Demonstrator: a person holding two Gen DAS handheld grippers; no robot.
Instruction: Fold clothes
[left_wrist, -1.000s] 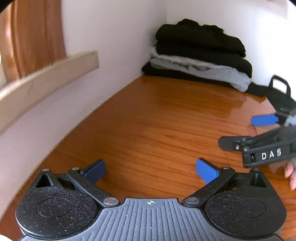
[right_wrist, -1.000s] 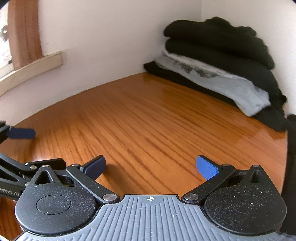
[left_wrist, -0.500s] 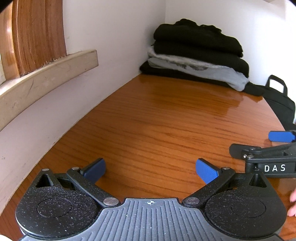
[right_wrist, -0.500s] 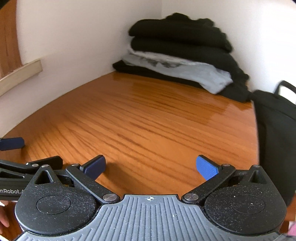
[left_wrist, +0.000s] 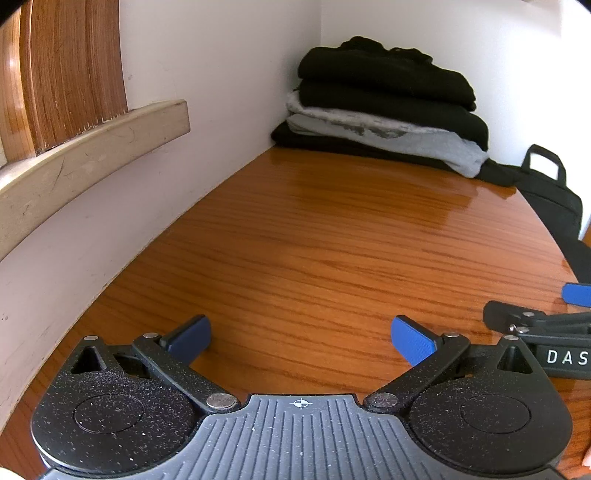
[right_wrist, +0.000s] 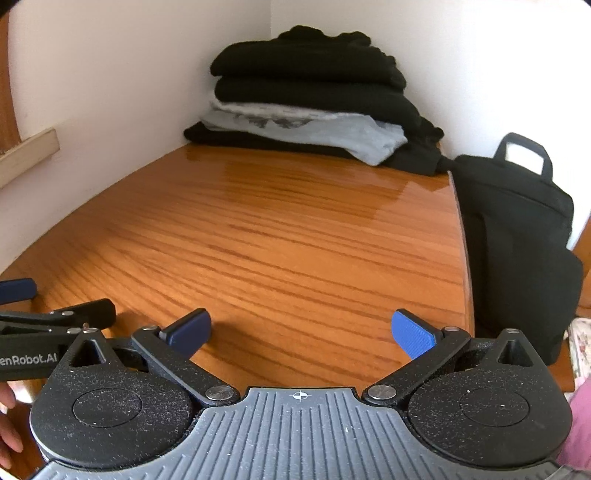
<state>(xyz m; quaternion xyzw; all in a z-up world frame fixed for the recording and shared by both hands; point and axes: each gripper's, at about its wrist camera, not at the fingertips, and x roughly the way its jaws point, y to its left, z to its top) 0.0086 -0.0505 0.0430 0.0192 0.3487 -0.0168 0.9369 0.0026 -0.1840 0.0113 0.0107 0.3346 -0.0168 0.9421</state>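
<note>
Left tongs (left_wrist: 301, 338) and right tongs (right_wrist: 301, 334) are hovering wide, empty, over bare bench (left_wrist: 332, 240); folded stack (right_wrist: 310, 96) is sitting cornered, leaving workspace.

"DAS" on right gripper (left_wrist: 554, 325); "enRobot.AI" on left gripper (right_wrist: 44, 321).

Left gripper (left_wrist: 301, 339) and right gripper (right_wrist: 301, 334) side by side (both jaws spread, empty).

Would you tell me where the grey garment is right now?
In both wrist views the grey garment lies in the stack of folded clothes at the table's far corner, between black pieces, left of the black bag.
</note>
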